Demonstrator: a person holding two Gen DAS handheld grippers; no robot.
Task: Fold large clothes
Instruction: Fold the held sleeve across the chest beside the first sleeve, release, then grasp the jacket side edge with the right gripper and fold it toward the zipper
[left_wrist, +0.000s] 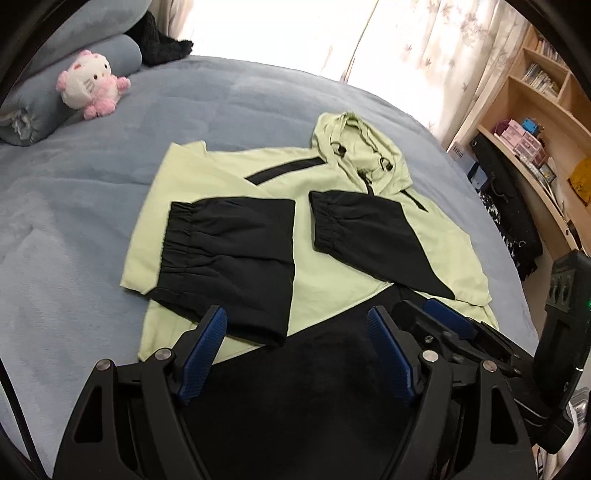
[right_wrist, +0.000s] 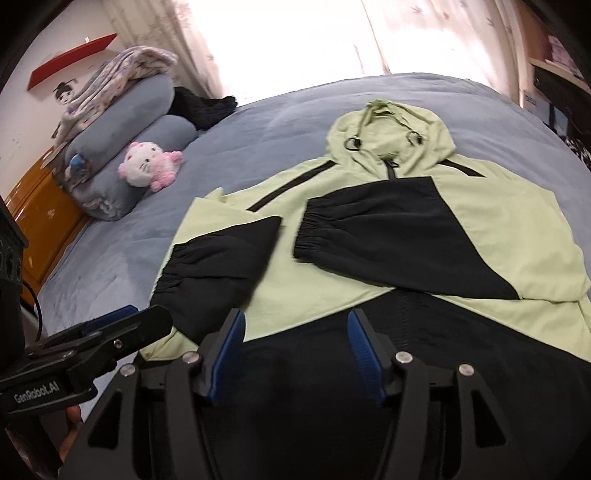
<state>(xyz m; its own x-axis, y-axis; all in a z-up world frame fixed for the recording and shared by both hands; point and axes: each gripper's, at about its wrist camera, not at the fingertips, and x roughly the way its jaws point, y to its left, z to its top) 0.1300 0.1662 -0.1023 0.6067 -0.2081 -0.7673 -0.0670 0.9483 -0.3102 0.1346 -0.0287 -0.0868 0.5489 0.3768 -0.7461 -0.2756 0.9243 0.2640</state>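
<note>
A light green and black hoodie (left_wrist: 325, 266) lies flat on the grey-blue bed (left_wrist: 110, 221), with its hood (left_wrist: 358, 147) towards the window. Both black sleeves, one (left_wrist: 229, 251) on the left and one (left_wrist: 369, 236) on the right, are folded in across the chest. My left gripper (left_wrist: 295, 317) is open over the black hem (left_wrist: 314, 369), with nothing between its blue pads. My right gripper (right_wrist: 295, 321) is open over the same hem (right_wrist: 443, 350), a little narrower, also empty. The two grippers sit side by side: the right one (left_wrist: 424, 312) shows in the left wrist view, the left one (right_wrist: 136, 317) in the right wrist view.
A pink and white plush toy (left_wrist: 92, 83) leans on rolled grey bedding (left_wrist: 37, 99) at the far left of the bed. A wooden bookshelf (left_wrist: 535, 110) stands to the right, and an orange cabinet (right_wrist: 40, 221) to the left. Bright curtains (left_wrist: 424, 55) hang behind.
</note>
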